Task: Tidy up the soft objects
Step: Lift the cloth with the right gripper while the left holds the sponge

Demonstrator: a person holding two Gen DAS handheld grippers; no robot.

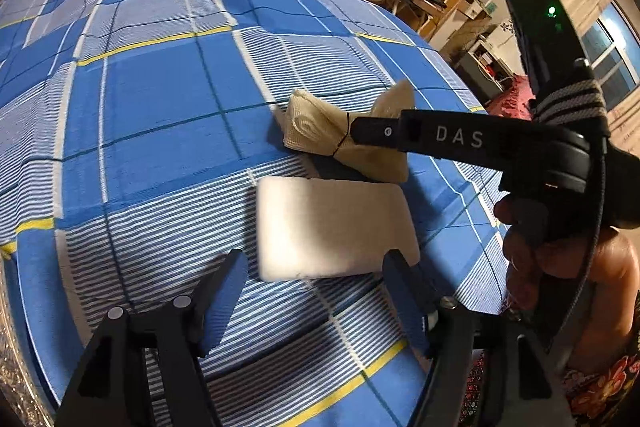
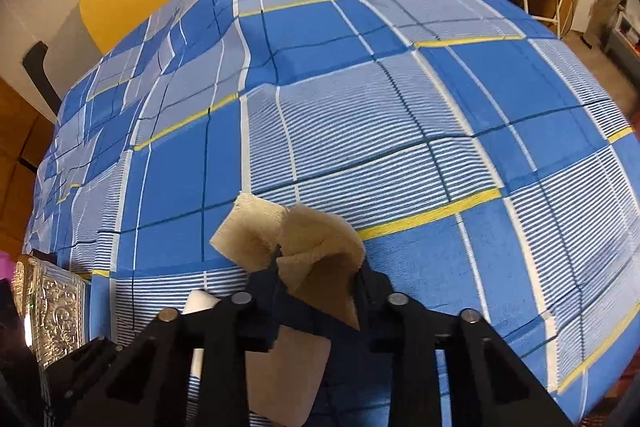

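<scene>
Fingers of the right hand-held gripper [image 2: 318, 267] pinch the beige cloth [image 2: 280, 239] above the bedsheet [image 2: 360, 87]; left hand-held gripper [image 1: 316, 267] spread wide.

My right gripper [image 2: 318, 267] pinches a crumpled cream cloth [image 1: 344, 135] at its middle, just above a flat white foam pad [image 1: 334, 225] lying on the bedsheet.

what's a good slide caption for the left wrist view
Right claw pinches a beige cloth above the plaid bedsheet while the open left claw faces a white foam pad.

Cloth [image 1: 344, 135] behind sponge [image 1: 332, 227] on bed [image 1: 160, 99]
</scene>
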